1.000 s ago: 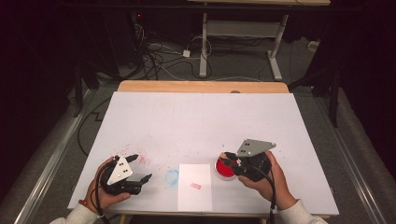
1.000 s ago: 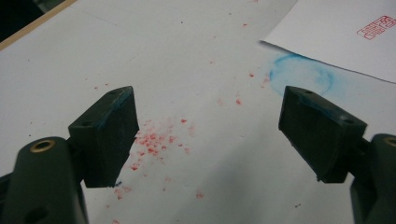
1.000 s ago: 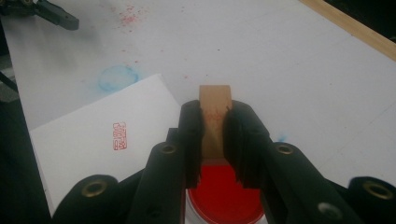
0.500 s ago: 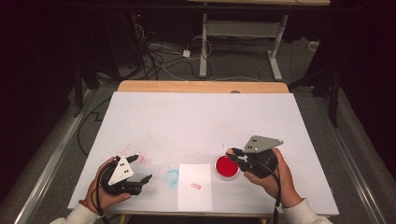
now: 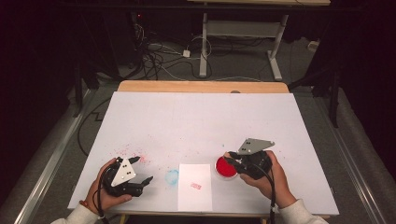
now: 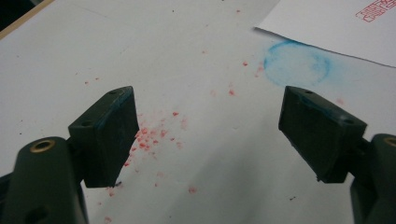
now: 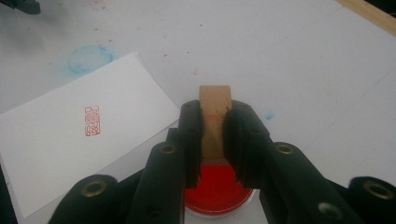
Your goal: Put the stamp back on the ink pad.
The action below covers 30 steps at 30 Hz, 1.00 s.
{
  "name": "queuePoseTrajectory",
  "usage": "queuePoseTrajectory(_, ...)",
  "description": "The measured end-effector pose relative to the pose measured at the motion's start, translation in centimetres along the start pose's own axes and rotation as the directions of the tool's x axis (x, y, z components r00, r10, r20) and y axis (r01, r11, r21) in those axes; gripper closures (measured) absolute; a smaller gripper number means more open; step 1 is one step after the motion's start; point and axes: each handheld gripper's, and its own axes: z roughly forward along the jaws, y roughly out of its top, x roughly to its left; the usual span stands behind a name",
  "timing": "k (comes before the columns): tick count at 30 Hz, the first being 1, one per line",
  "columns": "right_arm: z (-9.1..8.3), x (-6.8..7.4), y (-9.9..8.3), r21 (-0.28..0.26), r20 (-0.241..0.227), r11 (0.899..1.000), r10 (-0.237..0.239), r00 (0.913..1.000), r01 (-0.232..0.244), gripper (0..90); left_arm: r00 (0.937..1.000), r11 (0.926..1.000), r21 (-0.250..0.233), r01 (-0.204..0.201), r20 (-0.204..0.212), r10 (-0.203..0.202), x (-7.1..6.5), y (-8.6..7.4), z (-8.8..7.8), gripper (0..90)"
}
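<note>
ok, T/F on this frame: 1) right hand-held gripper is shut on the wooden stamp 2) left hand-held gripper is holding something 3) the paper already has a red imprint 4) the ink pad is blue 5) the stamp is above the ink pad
1) True: the right hand-held gripper clamps the wooden stamp.
2) False: the left hand-held gripper is open and holds nothing.
3) True: the paper bears a red imprint.
4) False: the ink pad is red.
5) True, as the right gripper view shows.

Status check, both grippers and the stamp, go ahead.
Left gripper open, holding nothing. Right gripper shut on wooden stamp over red ink pad. Paper already stamped. Nothing obstructing.
</note>
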Motion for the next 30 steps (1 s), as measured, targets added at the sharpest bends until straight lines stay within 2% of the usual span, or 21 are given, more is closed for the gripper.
queuePoseTrajectory(17,2.7,0.1,-1.6,0.098,-0.01,0.995,0.01,0.9999,-0.009,74.9,1.0,1.0,0.004,-0.005,0.004,0.005,0.0,0.0,0.1,18.9)
queuePoseTrajectory(30,3.6,0.1,-2.1,0.131,-0.018,0.991,0.009,0.9998,-0.007,74.0,1.0,1.0,0.007,-0.005,0.007,0.005,0.0,0.1,0.2,18.9)
